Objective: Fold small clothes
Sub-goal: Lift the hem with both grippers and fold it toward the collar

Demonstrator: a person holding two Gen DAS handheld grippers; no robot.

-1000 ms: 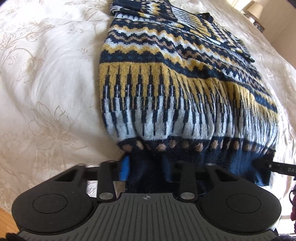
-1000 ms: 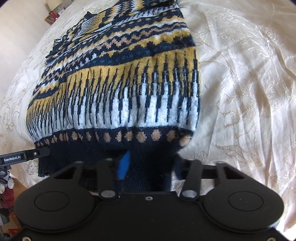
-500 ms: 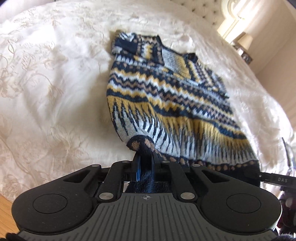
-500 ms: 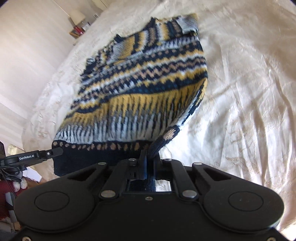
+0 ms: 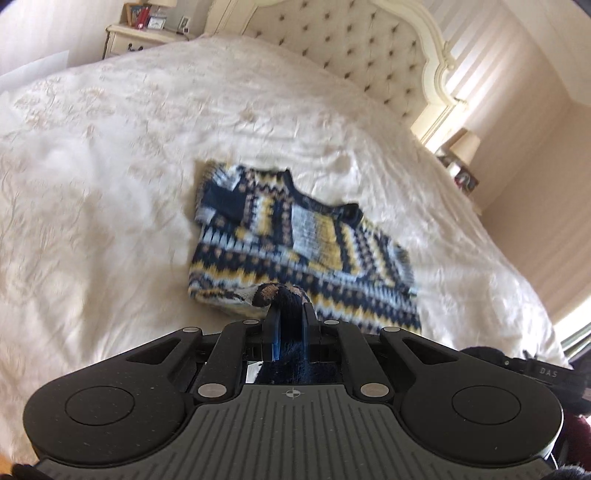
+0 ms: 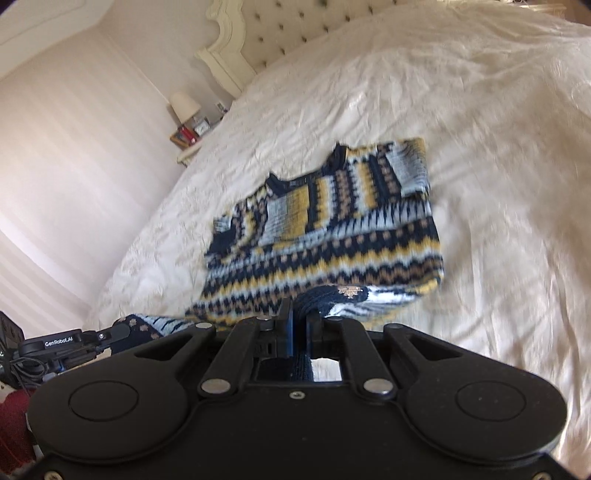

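A small knitted sweater (image 5: 295, 236) (image 6: 332, 229) with navy, yellow, pale blue and tan bands lies on a cream bedspread (image 5: 110, 184) (image 6: 498, 184), sleeves folded in. My left gripper (image 5: 290, 314) is shut on the navy hem at the sweater's left corner and holds it raised off the bed. My right gripper (image 6: 300, 314) is shut on the hem at the right corner, lifted too. The near part of the sweater hangs between both grips. In the right wrist view the left gripper (image 6: 122, 332) shows at the lower left with hem cloth in it.
A tufted headboard (image 5: 332, 48) (image 6: 280, 26) stands at the far end. Bedside tables with a lamp (image 5: 465, 147) (image 6: 184, 107) flank the bed, another table (image 5: 140, 37) at the far left. Striped walls close both sides. Wide bare bedspread surrounds the sweater.
Both grippers closed on the sweater's hem corners and rose, pulling the hem up off the bed. Both cameras tilted up, so the headboard and walls came into view.
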